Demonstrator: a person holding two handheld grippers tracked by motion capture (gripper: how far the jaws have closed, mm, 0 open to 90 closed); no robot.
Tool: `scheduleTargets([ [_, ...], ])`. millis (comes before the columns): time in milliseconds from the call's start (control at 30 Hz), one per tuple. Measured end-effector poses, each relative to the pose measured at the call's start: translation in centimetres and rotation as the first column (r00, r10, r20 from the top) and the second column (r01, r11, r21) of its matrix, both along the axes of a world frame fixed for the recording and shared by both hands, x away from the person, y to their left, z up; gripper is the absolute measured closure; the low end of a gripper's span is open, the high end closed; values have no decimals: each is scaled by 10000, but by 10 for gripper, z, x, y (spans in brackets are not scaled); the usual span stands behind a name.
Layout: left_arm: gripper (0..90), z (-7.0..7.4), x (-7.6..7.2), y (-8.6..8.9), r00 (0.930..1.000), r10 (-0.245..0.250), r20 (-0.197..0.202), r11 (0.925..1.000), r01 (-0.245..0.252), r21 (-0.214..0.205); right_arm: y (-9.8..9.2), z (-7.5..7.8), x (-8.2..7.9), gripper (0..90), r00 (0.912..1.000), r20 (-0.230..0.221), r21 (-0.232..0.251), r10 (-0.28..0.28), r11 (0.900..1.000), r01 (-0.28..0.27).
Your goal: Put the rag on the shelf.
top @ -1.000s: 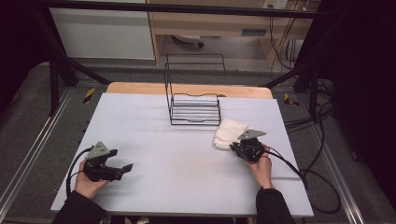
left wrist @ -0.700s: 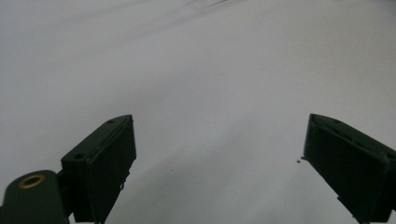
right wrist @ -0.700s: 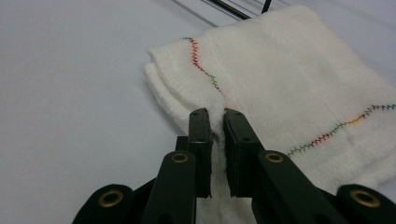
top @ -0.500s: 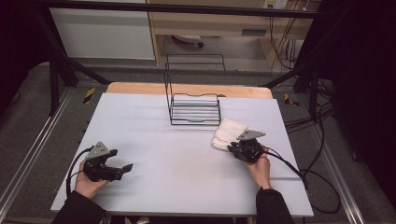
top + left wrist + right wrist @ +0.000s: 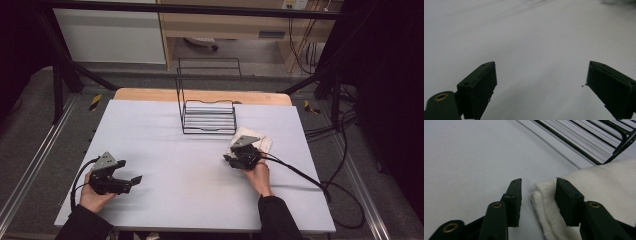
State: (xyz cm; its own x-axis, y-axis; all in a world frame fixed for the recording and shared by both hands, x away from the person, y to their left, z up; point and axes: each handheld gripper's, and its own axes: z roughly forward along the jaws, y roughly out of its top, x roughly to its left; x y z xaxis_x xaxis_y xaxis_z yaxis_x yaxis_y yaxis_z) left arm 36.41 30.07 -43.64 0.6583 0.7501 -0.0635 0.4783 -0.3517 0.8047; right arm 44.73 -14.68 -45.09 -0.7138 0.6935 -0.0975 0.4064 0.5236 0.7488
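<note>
Right gripper [image 5: 537,191] part-spread after opening just now, folded edge of white towel [image 5: 599,185] between jaws, unpinched; towel flat on table [image 5: 165,150] beside wire rack [image 5: 207,117]. Left gripper [image 5: 541,85] spread wide, empty. Risk: catching 1 layer only, unfolding. Layer count unclear; towel's far side cut off.

1. No word, brand, number or sign can be read anywhere.
2. The white towel [image 5: 599,187] between the jaws of the right gripper [image 5: 537,195] is plain; the wire rack [image 5: 207,117] beyond it has no label.
</note>
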Motion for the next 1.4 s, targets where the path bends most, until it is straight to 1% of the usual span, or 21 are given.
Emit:
scheduleTargets([
  [100,94,0,0,0,10000,19,0,10000,-19,-13,-1,0,0,708,9995,314,-352,-53,9994,65],
  [167,94,0,0,-1,10000,-8,28,10000,8,34,-1,0,0,777,9989,457,-469,-98,9988,119],
  [233,94,0,0,-1,10000,5,-9,10000,-5,2,-1,0,-1,825,9988,411,-394,-273,9988,289],
  [333,95,0,0,-1,10000,6,-10,10000,-6,-1,-2,4,-3,850,9983,379,-178,-432,9989,439],
  [367,94,0,0,0,10000,-5,21,10000,5,11,-3,6,-4,852,9983,409,-97,-415,9991,419],
  [433,95,0,0,-1,10000,14,-1,10000,-14,-13,-4,11,-7,855,9988,329,155,-373,9992,368],
  [500,95,0,0,-1,10000,1,-13,10000,-1,-7,-5,14,-10,856,9992,281,279,-287,9992,279],
  [667,95,1,0,-1,10000,-7,22,10000,7,24,-3,19,-22,854,9998,177,429,94,9990,-102],
  [733,95,1,0,-1,10000,-4,19,10000,4,26,0,20,-27,854,9995,144,575,270,9980,-278],
  [833,95,1,0,-1,10000,-7,24,10000,7,25,6,21,-36,853,9979,43,748,641,9951,-642],
  [933,95,1,0,-1,10000,-21,26,10000,21,29,15,21,-46,851,9953,15,703,966,9929,-965],
  [1033,96,1,0,-2,10000,-26,10,10000,26,30,23,19,-55,850,9911,-165,908,1320,9873,-1300],
  [1133,96,1,0,-2,10000,-26,5,10000,26,35,33,18,-63,850,9854,-210,799,1692,9827,-1671],
  [1200,96,1,-1,-2,10000,-20,5,10000,20,33,39,18,-69,849,9800,-283,1007,1968,9760,-1931],
  [1267,96,1,-1,-2,10000,-15,0,10000,15,24,45,18,-73,848,9759,-334,1091,2159,9713,-2111],
  [1333,96,1,-1,-3,10000,8,-38,10000,-8,15,50,17,-77,845,9694,-436,1281,2417,9636,-2345],
  [1400,97,1,0,-3,10000,9,-35,10000,-9,38,55,14,-79,838,9663,-557,1209,2513,9624,-2433],
])
